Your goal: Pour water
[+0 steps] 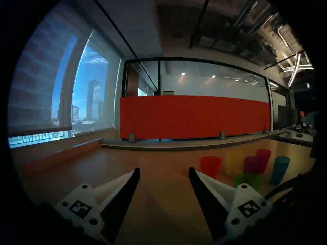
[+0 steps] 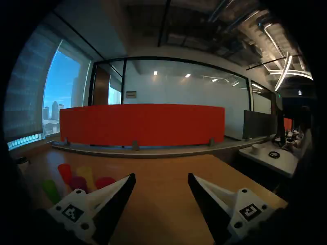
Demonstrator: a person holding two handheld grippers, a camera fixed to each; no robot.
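Note:
Several coloured plastic cups stand together on the wooden table (image 1: 163, 163). In the left gripper view they are at the right: a red cup (image 1: 210, 165), a yellow cup (image 1: 234, 161), a magenta cup (image 1: 252, 164), a teal cup (image 1: 280, 168) and a green cup (image 1: 247, 179). My left gripper (image 1: 163, 169) is open and empty, left of the cups. In the right gripper view the group sits at the lower left: a red cup (image 2: 64, 171), a yellow cup (image 2: 85, 173) and a green cup (image 2: 51, 190). My right gripper (image 2: 161, 175) is open and empty, to their right.
A red partition panel (image 1: 192, 116) runs along the table's far edge, with glass walls behind. Large windows (image 1: 88, 98) line the left side. A white desk (image 2: 272, 157) with small items stands to the right, across a gap.

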